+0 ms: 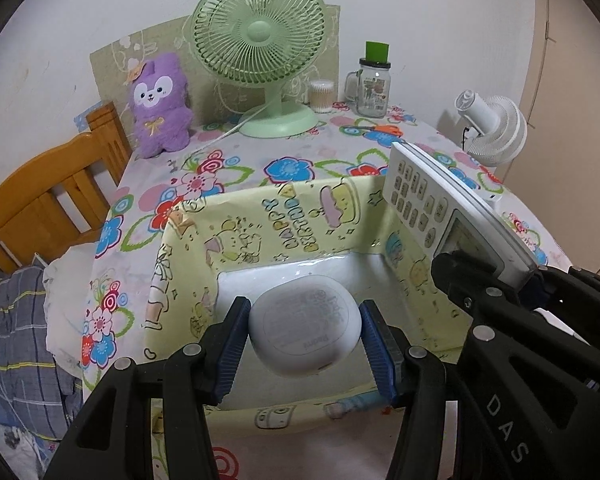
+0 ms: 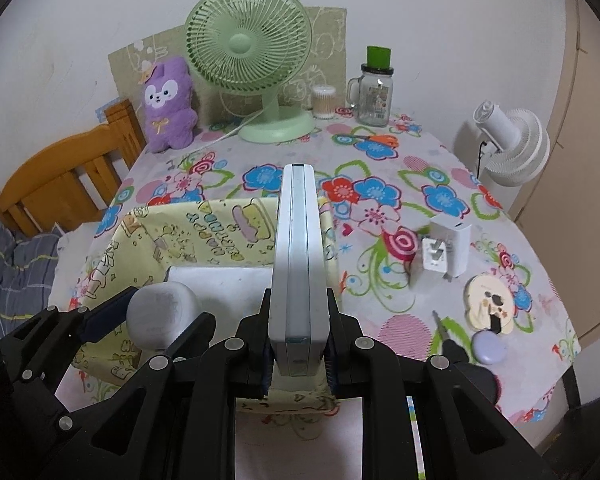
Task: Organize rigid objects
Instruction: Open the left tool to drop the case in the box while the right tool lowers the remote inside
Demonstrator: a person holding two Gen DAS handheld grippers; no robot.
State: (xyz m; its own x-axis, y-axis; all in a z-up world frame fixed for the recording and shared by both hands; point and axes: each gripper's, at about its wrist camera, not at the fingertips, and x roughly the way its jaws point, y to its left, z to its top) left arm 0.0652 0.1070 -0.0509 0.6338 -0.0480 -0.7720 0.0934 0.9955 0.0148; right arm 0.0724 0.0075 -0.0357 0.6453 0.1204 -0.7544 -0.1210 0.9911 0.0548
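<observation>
Only the right wrist view shows the white charger [image 2: 448,250] beside the box [image 2: 140,232].

Both wrist views look steeply down, close over the shared yellow box [image 1: 260,216].

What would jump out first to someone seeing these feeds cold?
Both grippers are loaded over the yellow cartoon-print box: the left gripper clamps a white rounded case, the right gripper a white remote held edge-up. Behind, a green fan stands at the table's back.
</observation>
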